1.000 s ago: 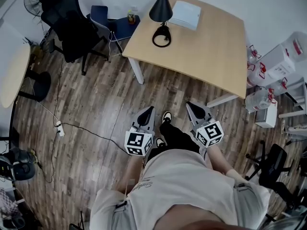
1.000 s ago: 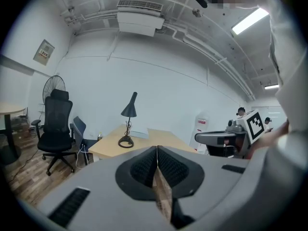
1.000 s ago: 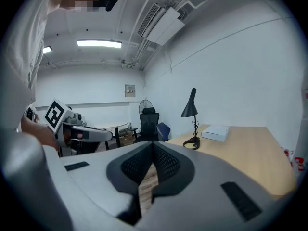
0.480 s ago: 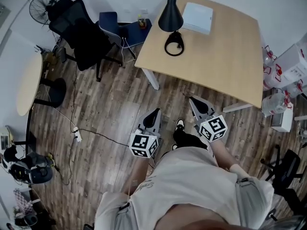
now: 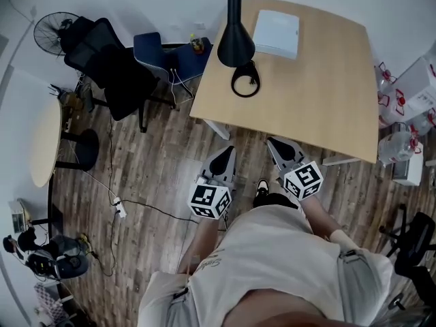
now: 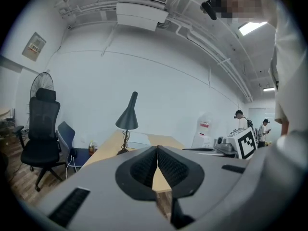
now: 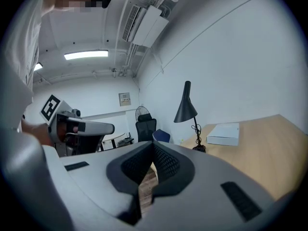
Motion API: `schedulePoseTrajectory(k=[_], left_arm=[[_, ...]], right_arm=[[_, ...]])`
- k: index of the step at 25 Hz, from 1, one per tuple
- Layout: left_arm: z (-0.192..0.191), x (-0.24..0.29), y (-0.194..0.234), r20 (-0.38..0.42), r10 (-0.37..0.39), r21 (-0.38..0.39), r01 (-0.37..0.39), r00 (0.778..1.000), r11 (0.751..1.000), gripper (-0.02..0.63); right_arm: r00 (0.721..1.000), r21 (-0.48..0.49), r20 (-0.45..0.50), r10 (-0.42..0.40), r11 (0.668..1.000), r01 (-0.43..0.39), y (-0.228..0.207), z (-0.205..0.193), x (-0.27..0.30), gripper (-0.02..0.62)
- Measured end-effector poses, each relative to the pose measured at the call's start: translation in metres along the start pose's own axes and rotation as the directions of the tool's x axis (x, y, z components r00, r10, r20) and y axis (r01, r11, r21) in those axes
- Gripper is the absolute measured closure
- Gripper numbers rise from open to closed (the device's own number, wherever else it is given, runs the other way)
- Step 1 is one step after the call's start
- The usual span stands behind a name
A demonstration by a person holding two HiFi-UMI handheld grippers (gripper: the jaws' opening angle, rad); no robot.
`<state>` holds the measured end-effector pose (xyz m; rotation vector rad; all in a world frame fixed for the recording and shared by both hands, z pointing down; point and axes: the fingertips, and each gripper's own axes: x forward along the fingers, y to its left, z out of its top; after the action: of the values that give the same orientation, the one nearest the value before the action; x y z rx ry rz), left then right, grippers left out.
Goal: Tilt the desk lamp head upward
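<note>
Ahead of me, the black cone-shaded desk lamp (image 5: 236, 43) stands on the light wooden desk (image 5: 320, 80); the flat white box (image 5: 276, 34) lies just right of it.

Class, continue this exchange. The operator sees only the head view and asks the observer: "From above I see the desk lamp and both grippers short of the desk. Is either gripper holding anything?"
Observer: No. Its own view shows the left gripper with its fingers pressed together, nothing between them.
Operator: And the right one?
Observer: The right gripper is shut and empty too, in its own view.
Operator: How does the lamp head sit?
Observer: In the left gripper view the lamp head opens downward, its narrow end slanting up to the right.
</note>
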<state>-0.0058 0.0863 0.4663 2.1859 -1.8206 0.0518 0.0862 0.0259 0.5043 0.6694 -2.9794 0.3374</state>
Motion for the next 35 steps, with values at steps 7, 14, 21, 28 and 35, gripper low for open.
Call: schedulePoseTrajectory(k=[7, 14, 21, 28, 35], left_arm=[[0.011, 0.033, 0.016, -0.006, 0.008, 0.011, -0.008, 1.0, 1.0, 0.591], [0.012, 0.041, 0.042, -0.033, 0.03, -0.004, -0.031, 0.999, 1.0, 0.591], [0.022, 0.067, 0.073, -0.019, -0.015, -0.004, 0.015, 1.0, 1.0, 0.591], [0.053, 0.097, 0.119, 0.001, -0.121, 0.025, 0.12, 0.993, 0.992, 0.591], [0.069, 0.123, 0.147, -0.024, -0.26, 0.067, 0.261, 0.965, 0.963, 0.591]], right_arm=[[0.999, 0.014, -0.01, 0.039, 0.999, -0.039, -0.018, -0.004, 0.031, 0.6], [1.0, 0.016, -0.006, 0.022, 1.0, -0.022, -0.03, -0.003, 0.054, 0.6], [0.999, 0.014, -0.019, -0.031, 0.999, 0.031, -0.044, -0.002, 0.076, 0.6], [0.99, 0.002, -0.019, -0.142, 0.99, 0.142, -0.053, 0.014, 0.111, 0.6], [0.968, -0.013, -0.018, -0.249, 0.968, 0.249, -0.058, 0.029, 0.145, 0.6]])
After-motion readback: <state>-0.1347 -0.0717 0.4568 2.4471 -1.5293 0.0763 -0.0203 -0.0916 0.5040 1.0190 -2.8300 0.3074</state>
